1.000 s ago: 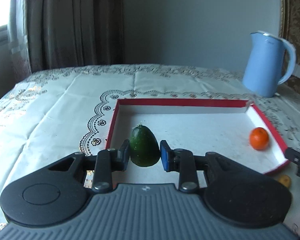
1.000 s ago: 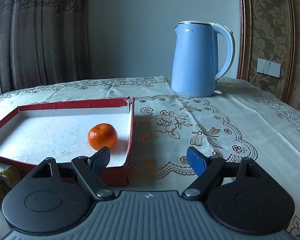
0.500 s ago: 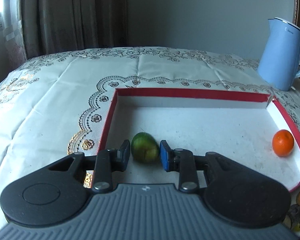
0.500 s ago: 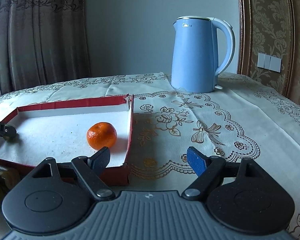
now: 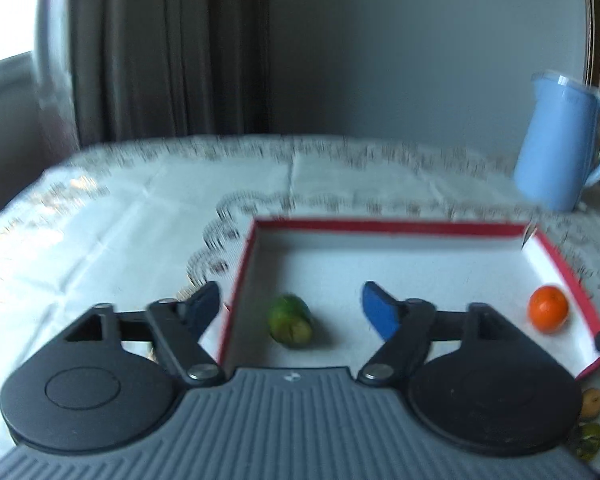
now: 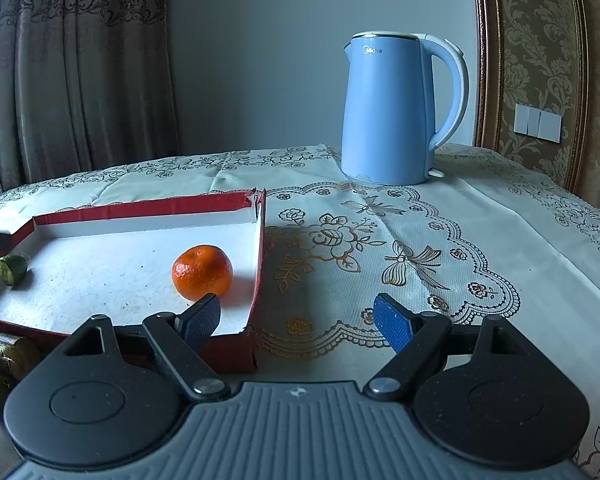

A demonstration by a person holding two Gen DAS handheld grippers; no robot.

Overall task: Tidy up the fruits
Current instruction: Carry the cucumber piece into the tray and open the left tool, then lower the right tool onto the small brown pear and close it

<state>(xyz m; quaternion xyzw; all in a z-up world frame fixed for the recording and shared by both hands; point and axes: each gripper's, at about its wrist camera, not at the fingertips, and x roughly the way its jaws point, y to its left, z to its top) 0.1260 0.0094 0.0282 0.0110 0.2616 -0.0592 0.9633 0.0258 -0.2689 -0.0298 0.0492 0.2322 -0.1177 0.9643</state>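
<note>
A red-rimmed white tray [image 5: 388, 227] lies on the table. A green fruit [image 5: 290, 321] lies on its side in the tray's near left corner, between and ahead of my open left gripper [image 5: 292, 306], untouched; it also shows in the right wrist view [image 6: 12, 269]. An orange mandarin [image 5: 548, 309] sits at the tray's right side, also in the right wrist view [image 6: 202, 271]. My right gripper [image 6: 296, 318] is open and empty, straddling the tray's near right corner [image 6: 256, 320].
A blue kettle [image 6: 396, 108] stands at the back right of the table. Several small fruits lie outside the tray's near edge [image 6: 8, 354], also seen in the left wrist view [image 5: 590, 402]. A patterned tablecloth [image 6: 420, 240] covers the table.
My left gripper has opened and let go of the green fruit, which now lies on the tray floor. The left gripper has drawn back slightly. The right gripper has barely moved.
</note>
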